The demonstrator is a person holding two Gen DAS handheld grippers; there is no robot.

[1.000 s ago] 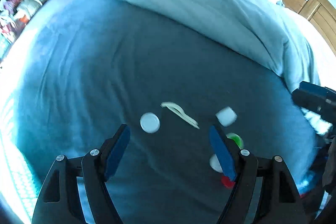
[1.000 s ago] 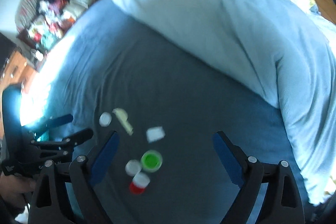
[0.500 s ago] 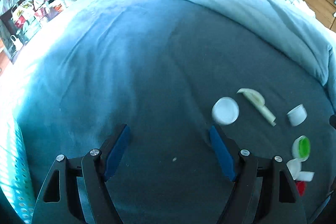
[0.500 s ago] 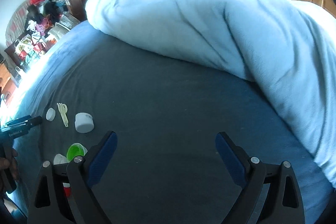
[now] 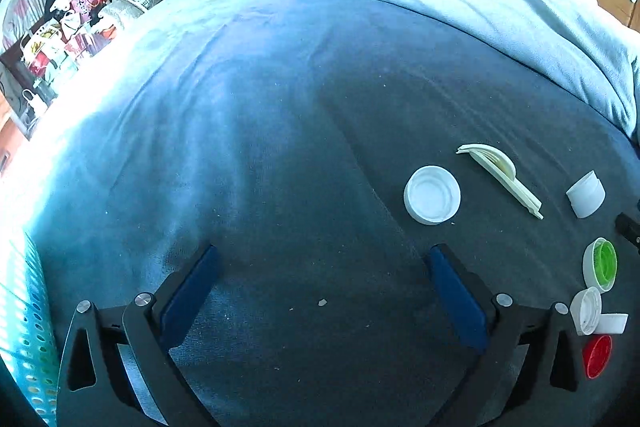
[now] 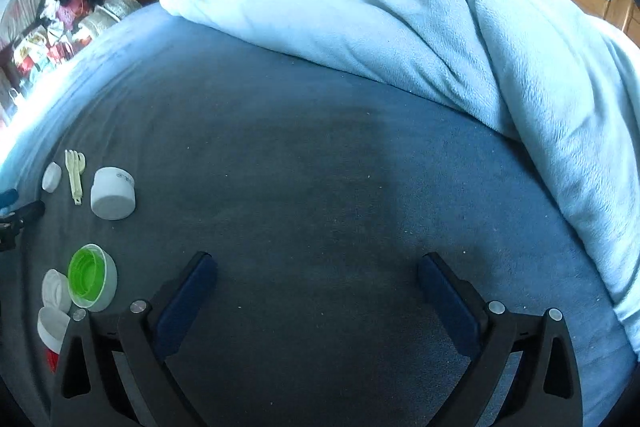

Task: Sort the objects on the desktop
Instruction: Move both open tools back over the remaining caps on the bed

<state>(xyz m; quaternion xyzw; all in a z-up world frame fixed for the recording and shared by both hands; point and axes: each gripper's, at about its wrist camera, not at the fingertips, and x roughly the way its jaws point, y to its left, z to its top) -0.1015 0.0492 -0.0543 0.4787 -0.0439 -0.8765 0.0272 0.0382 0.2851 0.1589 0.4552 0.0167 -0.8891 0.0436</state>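
We hold the left gripper (image 5: 322, 265) low over a dark blue bedsheet (image 5: 280, 131); its jaws are opening, spread wide with only bare sheet between them. The right gripper (image 6: 318, 269) is likewise opening over bare sheet, nothing between its blue pads (image 6: 186, 301).

We take the white screw cap (image 5: 432, 194), lying open side up, as our landmark. It sits just beyond the left gripper's right finger, apart from it. Just right of the cap lies a pale cream folding spoon-and-fork (image 5: 500, 173), and further right a small white jar (image 5: 586, 194) tipped on its side. Nearer us than the jar sits a white lid with a green inside (image 5: 600, 264), then two small white caps (image 5: 596, 315) touching each other, and a red cap (image 5: 597, 355) (partly hidden in the right wrist view).

A light blue fleece blanket (image 6: 400, 27) is heaped well beyond the cap. A perforated turquoise basket (image 5: 24, 331) shows at the far left edge.
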